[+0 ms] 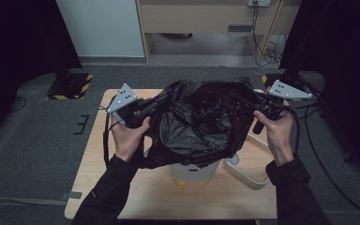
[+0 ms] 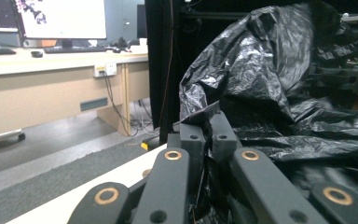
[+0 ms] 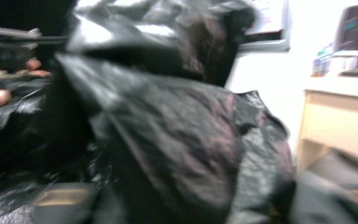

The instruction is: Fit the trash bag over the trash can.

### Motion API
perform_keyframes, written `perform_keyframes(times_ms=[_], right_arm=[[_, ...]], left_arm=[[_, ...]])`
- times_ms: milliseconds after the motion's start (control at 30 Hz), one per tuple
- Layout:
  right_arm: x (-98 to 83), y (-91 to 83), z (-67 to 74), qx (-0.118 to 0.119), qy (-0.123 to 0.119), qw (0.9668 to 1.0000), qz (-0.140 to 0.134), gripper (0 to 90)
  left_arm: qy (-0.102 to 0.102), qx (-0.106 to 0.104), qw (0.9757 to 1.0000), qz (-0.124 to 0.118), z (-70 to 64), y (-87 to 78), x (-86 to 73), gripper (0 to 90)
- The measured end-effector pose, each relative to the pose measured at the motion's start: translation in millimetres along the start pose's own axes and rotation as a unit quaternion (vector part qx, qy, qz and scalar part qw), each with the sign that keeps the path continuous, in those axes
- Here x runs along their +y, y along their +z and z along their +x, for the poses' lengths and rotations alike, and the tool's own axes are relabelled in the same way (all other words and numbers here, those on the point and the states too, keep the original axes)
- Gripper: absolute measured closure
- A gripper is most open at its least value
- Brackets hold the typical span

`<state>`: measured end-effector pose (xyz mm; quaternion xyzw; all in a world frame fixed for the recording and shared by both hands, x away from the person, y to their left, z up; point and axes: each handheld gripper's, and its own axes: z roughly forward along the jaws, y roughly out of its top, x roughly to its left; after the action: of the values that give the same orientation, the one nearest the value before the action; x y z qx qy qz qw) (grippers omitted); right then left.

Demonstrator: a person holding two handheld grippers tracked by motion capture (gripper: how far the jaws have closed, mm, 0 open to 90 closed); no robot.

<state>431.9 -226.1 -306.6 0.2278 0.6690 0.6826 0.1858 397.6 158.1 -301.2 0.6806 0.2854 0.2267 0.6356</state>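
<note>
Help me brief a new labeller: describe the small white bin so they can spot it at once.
Find the wooden table; a black bag is spread above its middle between the left gripper and right gripper. The bin stands under the bag, its white front poking out below. It is boxy, unlike the thin white loop beside it.

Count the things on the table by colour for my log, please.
Black: 1, the bin bag
White: 2, the bin and a curved white piece beside it
Total: 3
</note>
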Motion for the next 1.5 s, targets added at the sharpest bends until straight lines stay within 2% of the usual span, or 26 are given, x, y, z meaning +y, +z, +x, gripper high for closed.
perform_keyframes(times_ms=[33,67,100,200,233,267,400,467,500,567,633,667,733,800,833,867,933,1000,1033,1100,1200,1267,1367,1500], right_arm=[[-3.2,3.3,-0.9,0.002,0.008,1.0,-0.002,90.0],[-6.9,6.0,-2.3,-0.001,0.02,0.9998,0.006,90.0],[-9.1,7.5,-3.4,-0.005,0.021,0.9997,0.01,90.0],[-19.7,11.5,-8.0,-0.037,0.039,0.9973,0.049,90.0],[-24.8,12.6,-9.1,-0.052,0.043,0.9952,0.071,90.0],[-27.8,13.1,-9.4,-0.056,0.046,0.9938,0.084,90.0],[-42.2,17.1,-8.7,-0.05,0.058,0.9894,0.124,90.0],[-47.4,18.7,-6.7,-0.048,0.066,0.9852,0.151,90.0],[-49.1,18.5,-6.3,-0.045,0.074,0.9832,0.161,90.0],[-51.2,16.4,-6.0,-0.047,0.082,0.9798,0.176,90.0],[-52.3,13.2,-6.0,-0.048,0.089,0.9784,0.18,90.0],[-52.7,10.8,-6.2,-0.048,0.094,0.9767,0.186,90.0],[-53.8,8.2,-6.3,-0.05,0.094,0.974,0.2,90.0],[-55.0,5.6,-5.7,-0.047,0.095,0.9741,0.2,90.0],[-55.0,4.2,-5.3,-0.047,0.093,0.9747,0.198,87.7],[-54.6,2.5,-4.9,-0.05,0.088,0.976,0.193,79.9],[-53.9,-0.1,-5.0,-0.058,0.087,0.9814,0.161,62.0],[-51.7,-4.4,-5.6,-0.07,0.087,0.9864,0.12,45.1],[-49.9,-7.5,-6.0,-0.074,0.083,0.988,0.107,45.0],[-45.7,-14.0,-6.3,-0.07,0.082,0.9908,0.082,41.1],[-38.4,-23.5,-5.7,-0.064,0.083,0.9935,0.044,35.9],[-32.7,-29.2,-5.0,-0.07,0.077,0.9944,0.022,34.6],[-22.5,-35.0,-4.9,-0.071,0.079,0.9943,-0.004,34.8],[-7.0,-38.0,-2.9,-0.067,0.081,0.9941,-0.026,39.6]], left_arm=[[-0.003,0.004,1.0,0.002,2.6,2.4,-0.9,87.9],[-0.005,0.007,1.0,0.004,4.1,3.8,-1.6,88.2],[-0.007,0.011,0.9999,0.007,5.9,5.9,-2.6,88.3],[-0.001,0.029,0.9992,0.027,10.7,11.7,-7.3,88.4],[0.0,0.034,0.9989,0.031,11.7,12.7,-8.7,88.4],[0.0,0.041,0.9984,0.038,13.2,13.9,-10.5,88.3],[-0.02,0.05,0.9954,0.079,20.2,19.9,-21.5,88.1],[-0.037,0.046,0.9915,0.116,22.8,23.0,-29.3,87.9],[-0.046,0.051,0.988,0.139,23.6,23.8,-32.6,87.9],[-0.061,0.047,0.9843,0.159,25.5,23.8,-38.1,88.0],[-0.078,0.042,0.9799,0.179,26.8,22.0,-44.0,88.0],[-0.083,0.041,0.9782,0.186,27.0,21.1,-45.4,87.9],[-0.086,0.044,0.9771,0.189,26.3,17.0,-47.7,87.7],[-0.08,0.056,0.9787,0.18,25.6,11.5,-48.0,83.1],[-0.073,0.069,0.9821,0.16,25.4,7.8,-47.8,74.1],[-0.071,0.073,0.9845,0.143,25.4,5.1,-47.5,64.4],[-0.069,0.074,0.9906,0.092,25.5,-2.9,-45.2,55.0],[-0.062,0.077,0.9939,0.049,24.8,-11.8,-40.6,44.5],[-0.056,0.076,0.9951,0.029,24.0,-16.4,-38.0,41.8],[-0.054,0.076,0.9956,-0.002,20.9,-25.1,-32.8,38.2],[-0.043,0.076,0.9958,-0.027,15.0,-37.7,-26.8,35.3],[-0.039,0.08,0.9955,-0.032,11.9,-45.4,-25.0,33.6],[-0.029,0.095,0.9947,-0.029,7.8,-57.3,-27.7,30.1],[-0.024,0.112,0.9933,-0.014,9.4,-76.5,-44.3,27.2]])
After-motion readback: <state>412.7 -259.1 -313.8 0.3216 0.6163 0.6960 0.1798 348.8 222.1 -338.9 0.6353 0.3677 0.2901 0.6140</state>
